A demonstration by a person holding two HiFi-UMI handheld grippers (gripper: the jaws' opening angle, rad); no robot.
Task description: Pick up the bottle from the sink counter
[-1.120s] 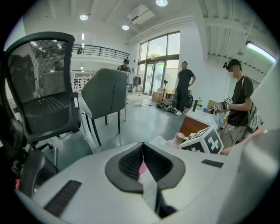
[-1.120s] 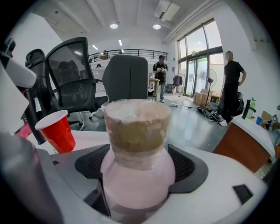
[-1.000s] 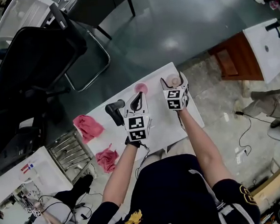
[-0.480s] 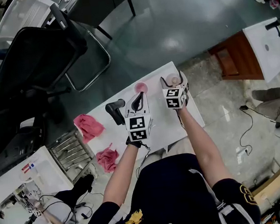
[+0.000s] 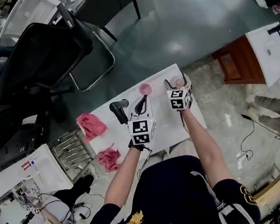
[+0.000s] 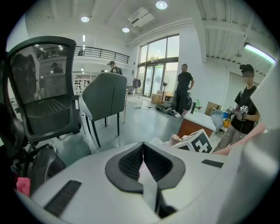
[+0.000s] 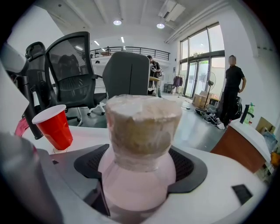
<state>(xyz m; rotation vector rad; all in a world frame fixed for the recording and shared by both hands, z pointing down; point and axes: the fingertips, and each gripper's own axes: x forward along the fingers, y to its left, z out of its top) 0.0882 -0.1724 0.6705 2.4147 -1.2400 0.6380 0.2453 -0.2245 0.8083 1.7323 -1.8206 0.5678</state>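
A pale pink bottle (image 7: pixel 138 162) with a wide taped cap fills the right gripper view, and my right gripper (image 7: pixel 139 168) is shut on it just below the cap. From the head view the bottle (image 5: pixel 177 82) shows at the far right of the white counter (image 5: pixel 163 126), between the jaws of my right gripper (image 5: pixel 176 83). My left gripper (image 5: pixel 141 103) hovers over the counter's middle; its dark pads (image 6: pixel 129 162) meet with nothing between them. In the left gripper view the right gripper's marker cube (image 6: pixel 197 142) and the bottle's cap (image 6: pixel 175 139) show ahead.
A red cup (image 7: pixel 53 127) stands on the counter left of the bottle, also the red cup (image 5: pixel 144 88) in the head view. A black faucet (image 5: pixel 118 110) rises left of my left gripper. Two pink cloths (image 5: pixel 91 126) (image 5: pixel 108 159) lie at the left end. Office chairs (image 5: pixel 37 69) stand beyond.
Both grippers keep their hold and place on the counter; only the head view has shifted slightly.
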